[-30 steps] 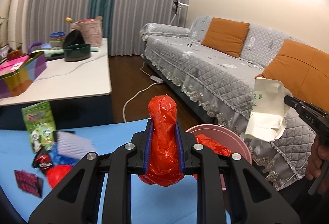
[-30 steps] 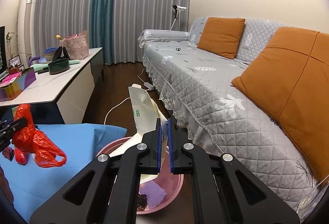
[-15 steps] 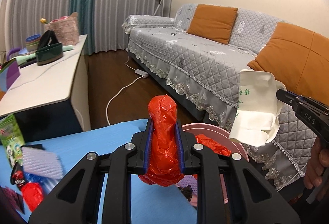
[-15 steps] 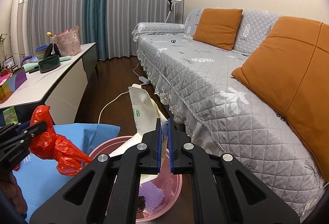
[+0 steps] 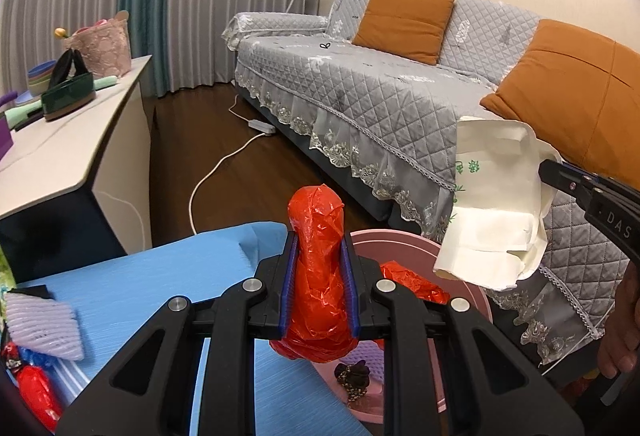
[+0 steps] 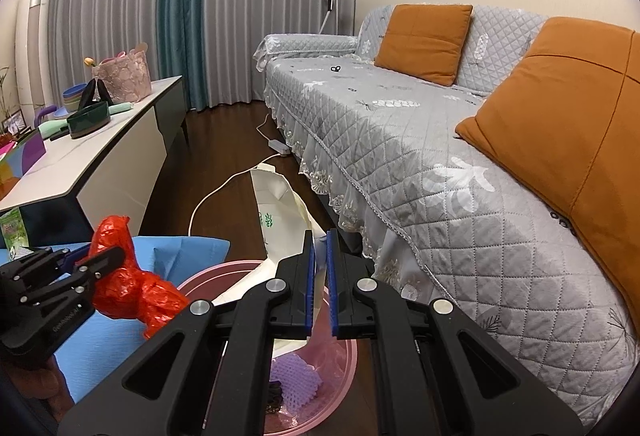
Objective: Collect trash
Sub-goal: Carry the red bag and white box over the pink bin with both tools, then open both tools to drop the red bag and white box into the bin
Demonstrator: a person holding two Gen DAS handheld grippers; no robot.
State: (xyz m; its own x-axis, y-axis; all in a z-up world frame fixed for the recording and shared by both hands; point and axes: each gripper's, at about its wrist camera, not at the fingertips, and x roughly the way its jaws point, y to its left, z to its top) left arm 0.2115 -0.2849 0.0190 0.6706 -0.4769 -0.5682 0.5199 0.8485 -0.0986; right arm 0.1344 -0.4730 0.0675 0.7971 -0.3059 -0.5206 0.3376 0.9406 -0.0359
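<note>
My left gripper (image 5: 318,256) is shut on a crumpled red plastic bag (image 5: 316,236), held over the near rim of a pink bin (image 5: 476,300). The bag also shows in the right wrist view (image 6: 128,276). My right gripper (image 6: 319,248) is shut on a white paper bag with green print (image 6: 276,216), held above the pink bin (image 6: 348,376). The paper bag also shows in the left wrist view (image 5: 492,204). In the bin lie purple foam netting (image 6: 296,376) and dark scraps (image 5: 354,376).
A blue mat (image 5: 160,276) holds more trash: purple netting (image 5: 44,320) and a red wrapper (image 5: 36,392). A grey sofa with orange cushions (image 5: 400,92) runs along the right. A white low table (image 5: 60,140) with bowls stands at left. A white cable (image 5: 216,172) lies on the floor.
My left gripper has moved right with the red bag, toward the pink bin. My right gripper keeps the paper bag above the bin, shifted slightly.
</note>
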